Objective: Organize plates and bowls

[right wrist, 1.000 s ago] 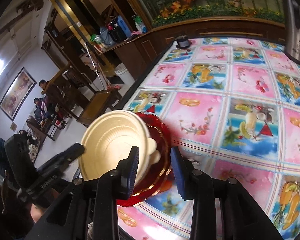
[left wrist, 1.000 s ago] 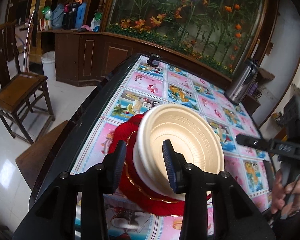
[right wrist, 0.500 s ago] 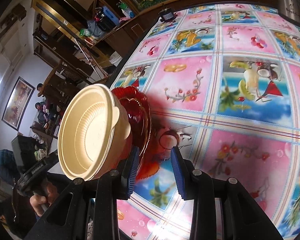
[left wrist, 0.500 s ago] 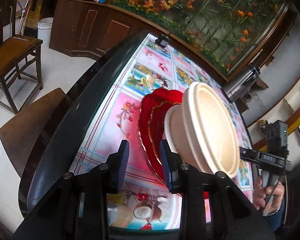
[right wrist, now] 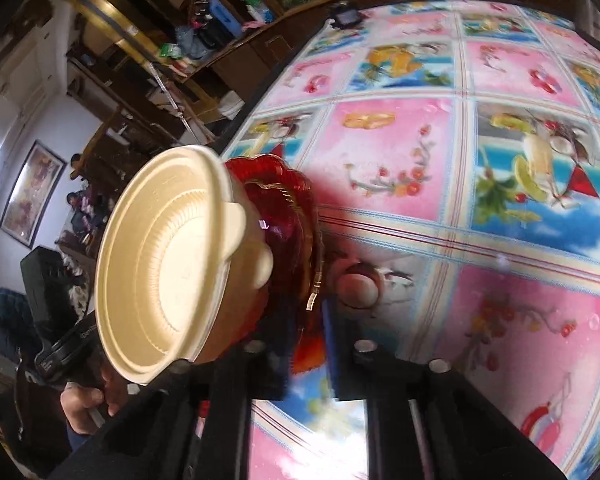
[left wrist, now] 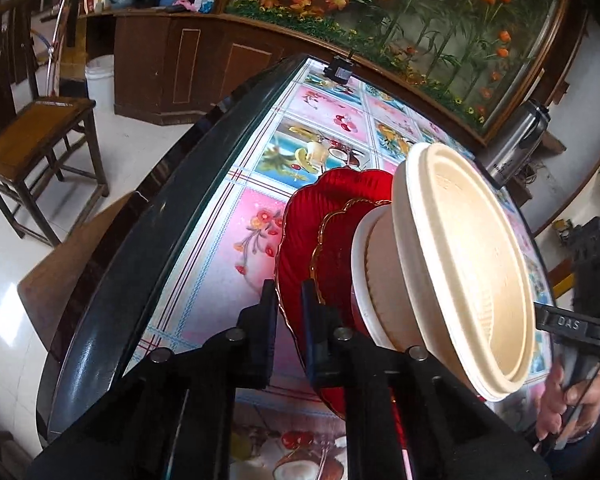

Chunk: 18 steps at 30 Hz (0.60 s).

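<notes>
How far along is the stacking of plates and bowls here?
Done: cream bowls sit nested on the red plates. In hand: left gripper and right gripper are each shut on the plate rim at opposite sides. Left: moving the stack; no destination is visible.

both views are daylit and fairly bright, with strong fisheye bending and black vignetting at the corners. in the left wrist view the floor (left wrist: 8, 312) throws a white glare patch, and the table (left wrist: 112, 312) rim carries a pale sheen. the right wrist view is softer, smeared by motion blur near the bottom, and a dark shadow lies just beside the red plates (right wrist: 296, 216).
</notes>
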Tool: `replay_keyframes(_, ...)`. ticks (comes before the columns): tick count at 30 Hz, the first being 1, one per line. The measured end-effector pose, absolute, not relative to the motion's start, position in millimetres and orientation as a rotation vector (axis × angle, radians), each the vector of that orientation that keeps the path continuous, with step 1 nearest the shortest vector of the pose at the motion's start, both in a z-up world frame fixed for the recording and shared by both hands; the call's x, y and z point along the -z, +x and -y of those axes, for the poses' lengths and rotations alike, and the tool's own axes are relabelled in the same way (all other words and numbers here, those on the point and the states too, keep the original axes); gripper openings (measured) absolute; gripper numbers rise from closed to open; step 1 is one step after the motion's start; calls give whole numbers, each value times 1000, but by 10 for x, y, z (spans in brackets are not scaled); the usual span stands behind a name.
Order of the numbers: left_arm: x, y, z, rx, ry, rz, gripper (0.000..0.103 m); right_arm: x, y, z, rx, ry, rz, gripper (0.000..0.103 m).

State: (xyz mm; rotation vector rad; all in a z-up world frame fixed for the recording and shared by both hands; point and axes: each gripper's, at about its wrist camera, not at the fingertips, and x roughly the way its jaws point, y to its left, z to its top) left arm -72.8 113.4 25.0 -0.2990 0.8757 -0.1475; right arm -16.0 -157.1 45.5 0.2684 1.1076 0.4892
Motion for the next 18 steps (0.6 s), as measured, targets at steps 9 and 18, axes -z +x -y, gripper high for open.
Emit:
replay_keyframes(9, -351, -677, -676, 217, -262, -879, 8, -536, -331, 1964, -435, 274, -1063, 10)
replay_keyframes(18, -363, -498, 344, 359, -172, -923, 8, -602, -636, 2975, -274, 371, -1006, 11)
